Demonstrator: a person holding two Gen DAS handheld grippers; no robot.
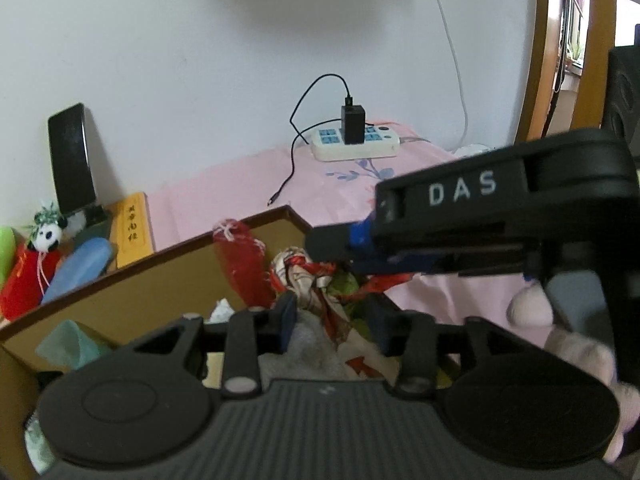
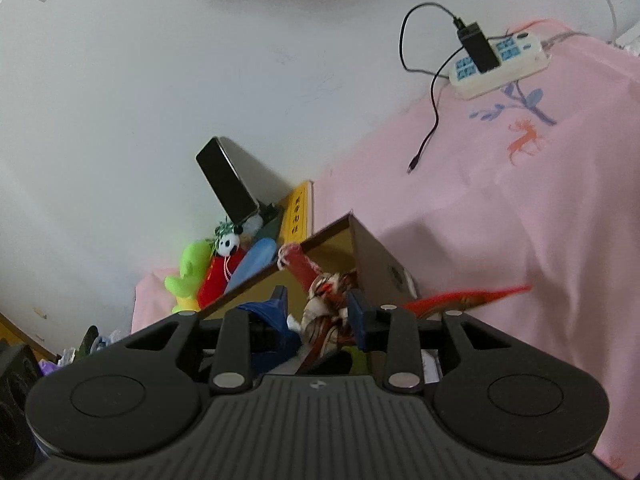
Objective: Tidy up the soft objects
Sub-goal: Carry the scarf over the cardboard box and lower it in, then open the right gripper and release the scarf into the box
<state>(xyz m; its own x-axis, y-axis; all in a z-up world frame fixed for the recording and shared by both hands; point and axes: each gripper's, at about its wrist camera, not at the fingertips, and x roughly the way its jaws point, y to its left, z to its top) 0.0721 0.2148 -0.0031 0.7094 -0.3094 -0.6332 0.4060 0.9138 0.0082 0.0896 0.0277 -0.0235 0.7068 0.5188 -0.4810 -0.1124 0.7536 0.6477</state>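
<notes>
1. Left gripper (image 1: 334,322): lower centre of the left wrist view, jaws partly open, pads standing either side of a red-and-cream patterned scarf (image 1: 320,280) without pressing it; nothing held.

2. Right gripper (image 2: 320,312): lower centre of the right wrist view, jaws also partly open, the same knotted scarf (image 2: 328,300) between them; the pads look clear of the cloth, so I judge it released. In the left view this gripper enters from the right, tips over the box.

3. Cardboard box (image 1: 132,280): tan walls, dark rim, centre of both views. It holds the scarf, a red knitted piece with white thread (image 1: 240,260), grey fleece and pale green fabric at lower left.

4. Step in hand, as judged: the scarf is being set down in the box. To do it well, lift both grippers straight up so no fold snags a pad, then check nothing drapes over the rim.

5. Beyond the box, left of frame: panda plush (image 1: 50,236), green plush (image 2: 192,268), blue soft roll (image 1: 78,268).

6. Pink sheet (image 1: 224,196) on the bed: thin, smooth, floral print. Power strip (image 1: 354,144) upper centre.
</notes>
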